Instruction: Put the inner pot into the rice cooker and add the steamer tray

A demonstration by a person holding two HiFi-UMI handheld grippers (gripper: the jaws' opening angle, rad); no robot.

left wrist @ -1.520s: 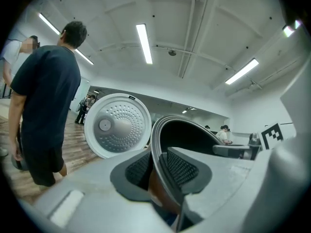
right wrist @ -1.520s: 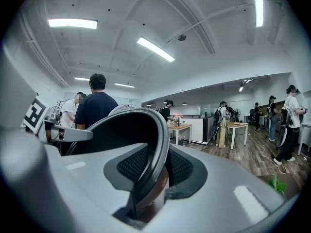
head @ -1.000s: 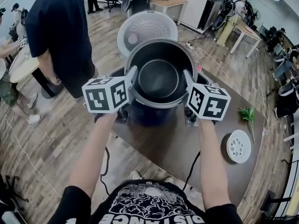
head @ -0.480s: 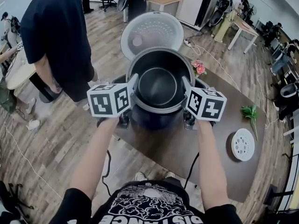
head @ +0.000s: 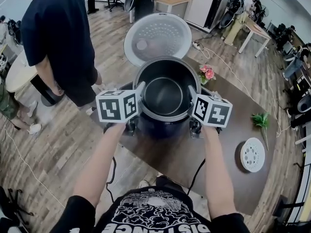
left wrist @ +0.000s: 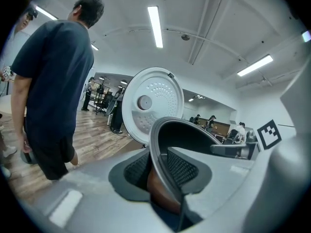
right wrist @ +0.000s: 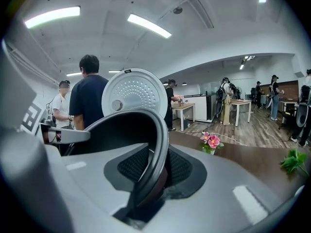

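Note:
The dark metal inner pot (head: 164,93) hangs over the dark rice cooker body (head: 163,126), its lower part down inside the cooker. My left gripper (head: 140,92) is shut on the pot's left rim (left wrist: 156,140), and my right gripper (head: 190,94) is shut on the right rim (right wrist: 158,130). In each gripper view the thin rim passes between the ribbed pads (left wrist: 182,166) (right wrist: 180,166). The cooker's white lid (head: 156,37) stands open behind the pot. A white perforated steamer tray (head: 252,154) lies on the brown table (head: 214,149) to the right.
A person in a dark shirt (head: 58,38) stands close at the table's left. Pink flowers (head: 206,73) sit just right of the cooker, and a green sprig (head: 260,119) lies farther right. A black cord (head: 197,171) hangs over the table's front edge.
Both grippers and the pot have sunk toward the cooker, so more of the open lid shows above the pot. The grip on the rim is the same.

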